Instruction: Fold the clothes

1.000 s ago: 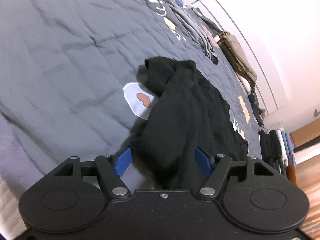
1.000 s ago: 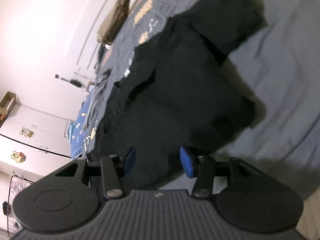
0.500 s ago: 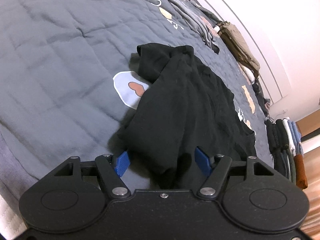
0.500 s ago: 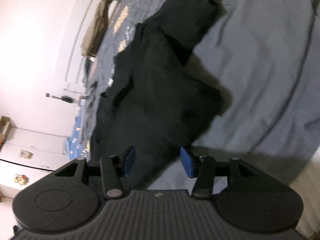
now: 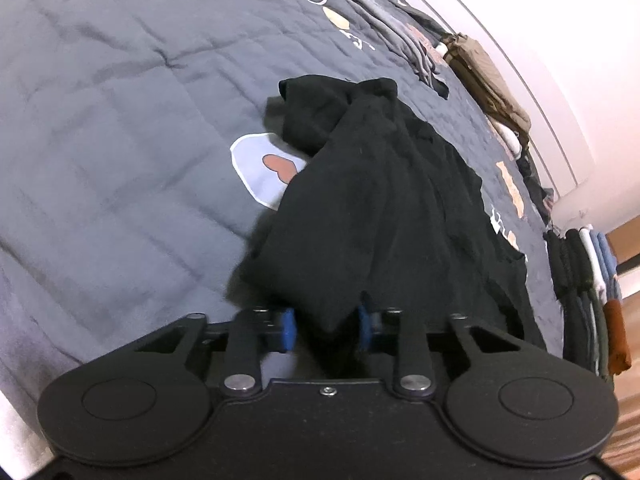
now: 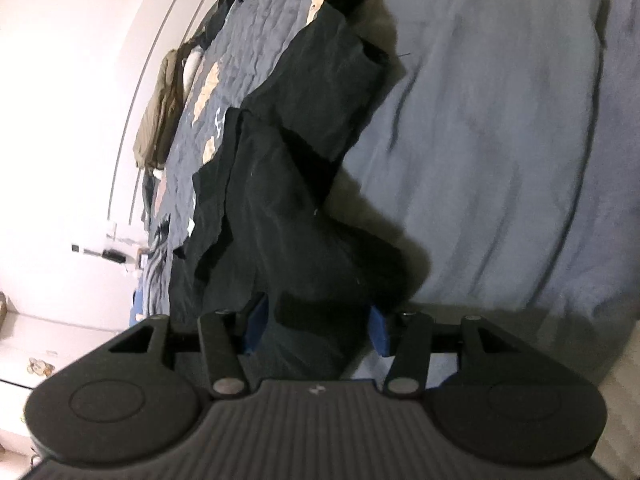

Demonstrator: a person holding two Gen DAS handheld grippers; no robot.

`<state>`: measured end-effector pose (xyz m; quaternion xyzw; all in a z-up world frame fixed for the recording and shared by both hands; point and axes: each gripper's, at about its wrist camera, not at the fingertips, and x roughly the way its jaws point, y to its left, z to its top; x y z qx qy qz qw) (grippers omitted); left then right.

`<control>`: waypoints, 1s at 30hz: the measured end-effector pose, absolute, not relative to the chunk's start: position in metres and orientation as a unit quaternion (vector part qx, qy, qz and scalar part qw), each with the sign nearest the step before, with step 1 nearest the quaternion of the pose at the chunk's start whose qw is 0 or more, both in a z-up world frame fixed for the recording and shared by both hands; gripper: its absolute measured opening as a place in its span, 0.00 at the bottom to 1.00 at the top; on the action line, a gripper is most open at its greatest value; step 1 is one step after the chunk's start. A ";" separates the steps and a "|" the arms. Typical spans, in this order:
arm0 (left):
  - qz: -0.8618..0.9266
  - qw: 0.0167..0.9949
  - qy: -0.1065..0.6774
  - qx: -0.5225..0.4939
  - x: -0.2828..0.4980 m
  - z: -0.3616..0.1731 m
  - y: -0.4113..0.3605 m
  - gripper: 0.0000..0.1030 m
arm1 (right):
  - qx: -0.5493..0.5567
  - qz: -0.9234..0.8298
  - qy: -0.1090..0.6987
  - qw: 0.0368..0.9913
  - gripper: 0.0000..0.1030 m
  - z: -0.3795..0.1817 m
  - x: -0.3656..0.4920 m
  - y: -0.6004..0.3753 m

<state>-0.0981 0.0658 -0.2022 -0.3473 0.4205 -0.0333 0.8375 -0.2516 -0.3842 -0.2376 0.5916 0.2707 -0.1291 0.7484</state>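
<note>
**A:** Two grippers work one black garment (image 5: 384,216), which lies rumpled on the grey quilt (image 5: 120,140), partly covering the pale blue patch (image 5: 260,172). Why there?

**B:** Probably for flat room to fold; a clothes stack (image 5: 584,280) sits at the quilt's far edge.

**A:** The left gripper (image 5: 326,326)?

**B:** Its jaws are closing narrow, with the garment's near edge bunched between the blue pads (image 5: 287,328), seemingly to lift it.

**A:** And the right gripper (image 6: 318,330)?

**B:** Jaws wide, cloth lying between them without being pressed. It looks poised to take the other end.
</note>
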 end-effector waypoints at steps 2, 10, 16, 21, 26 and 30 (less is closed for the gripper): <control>-0.029 0.836 0.418 -0.353 -0.099 -0.202 0.069 0.11 | 0.589 -0.132 0.261 0.754 0.42 -0.236 -0.250 -0.384; -0.032 0.833 0.377 -0.404 -0.122 -0.173 0.099 0.06 | 0.601 -0.140 0.195 0.762 0.06 -0.222 -0.267 -0.397; -0.047 0.830 0.421 -0.362 -0.125 -0.172 0.095 0.11 | 0.599 -0.137 0.229 0.755 0.06 -0.212 -0.276 -0.406; -0.020 0.832 0.417 -0.366 -0.128 -0.184 0.089 0.36 | 0.577 -0.150 0.263 0.758 0.12 -0.217 -0.270 -0.398; -0.028 0.836 0.408 -0.366 -0.125 -0.186 0.081 0.51 | 0.575 -0.139 0.269 0.760 0.36 -0.219 -0.264 -0.387; -0.022 0.837 0.424 -0.346 -0.120 -0.194 0.072 0.51 | 0.569 -0.144 0.285 0.758 0.42 -0.225 -0.261 -0.385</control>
